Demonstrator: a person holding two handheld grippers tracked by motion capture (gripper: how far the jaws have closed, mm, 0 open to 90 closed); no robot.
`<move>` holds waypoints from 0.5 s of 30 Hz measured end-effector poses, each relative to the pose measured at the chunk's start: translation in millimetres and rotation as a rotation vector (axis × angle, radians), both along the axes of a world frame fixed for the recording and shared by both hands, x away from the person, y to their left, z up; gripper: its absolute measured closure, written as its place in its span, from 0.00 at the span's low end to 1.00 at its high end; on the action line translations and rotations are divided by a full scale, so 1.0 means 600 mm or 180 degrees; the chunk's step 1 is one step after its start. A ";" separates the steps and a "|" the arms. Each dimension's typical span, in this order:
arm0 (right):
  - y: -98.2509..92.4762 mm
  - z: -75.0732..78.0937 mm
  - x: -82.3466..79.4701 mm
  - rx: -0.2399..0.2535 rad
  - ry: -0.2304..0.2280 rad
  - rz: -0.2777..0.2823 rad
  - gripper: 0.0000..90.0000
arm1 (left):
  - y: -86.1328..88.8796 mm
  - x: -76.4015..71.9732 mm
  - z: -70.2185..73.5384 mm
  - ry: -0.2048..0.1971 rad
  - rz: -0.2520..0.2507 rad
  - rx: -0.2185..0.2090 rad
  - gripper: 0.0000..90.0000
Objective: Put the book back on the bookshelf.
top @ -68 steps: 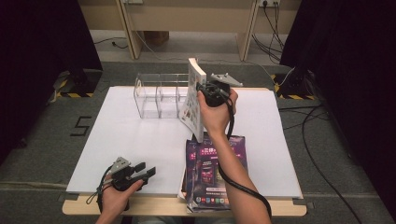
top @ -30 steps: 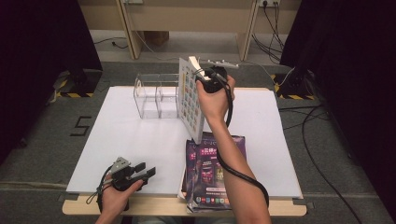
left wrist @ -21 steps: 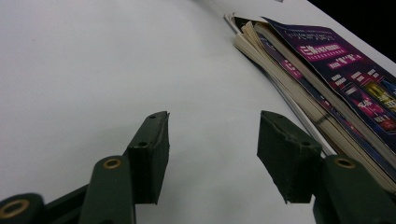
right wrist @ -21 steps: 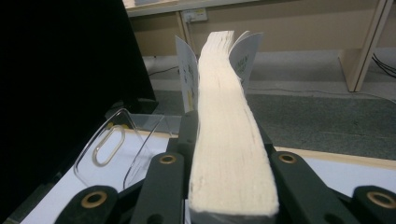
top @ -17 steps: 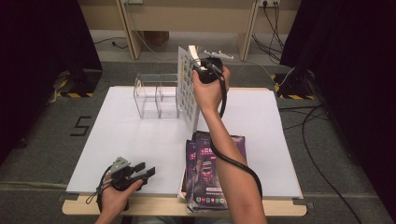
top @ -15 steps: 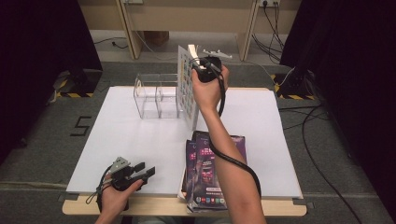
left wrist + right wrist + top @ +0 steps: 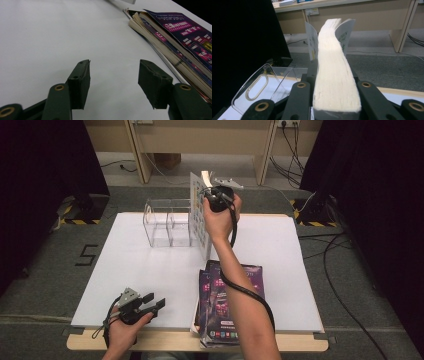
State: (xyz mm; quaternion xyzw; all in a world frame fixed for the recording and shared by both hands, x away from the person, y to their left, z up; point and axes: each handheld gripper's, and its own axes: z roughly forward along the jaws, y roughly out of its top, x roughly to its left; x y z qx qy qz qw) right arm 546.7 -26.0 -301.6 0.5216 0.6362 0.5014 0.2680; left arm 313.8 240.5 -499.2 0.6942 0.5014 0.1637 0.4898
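Note:
My right gripper is shut on a thick white book and holds it upright by its top, just right of the clear plastic organizer. In the right gripper view the book's cream page edges fill the gap between the jaws, and the organizer lies below to the left. I cannot tell whether the book's lower edge touches the table. My left gripper rests near the table's front left edge. Its jaws stand open over bare white tabletop.
A stack of purple magazines lies at the front of the white table, under my right forearm; its spine edge is right of the left gripper. Desk legs and cables stand on the floor beyond the table.
The right hand has carried the book back and a little left, closer to the organizer's right end, and slightly lower. The left gripper has stayed put.

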 end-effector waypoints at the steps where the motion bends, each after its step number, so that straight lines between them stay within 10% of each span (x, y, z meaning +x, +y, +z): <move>1: -0.001 -0.001 -0.004 -0.0028 0.0007 -0.0023 0.82 | 0.000 0.000 0.000 -0.0008 0.0003 0.0014 0.47; 15: -0.017 0.016 -0.027 0.0018 0.0248 0.0033 0.74 | -0.002 -0.001 0.001 -0.0035 0.0014 0.0069 0.47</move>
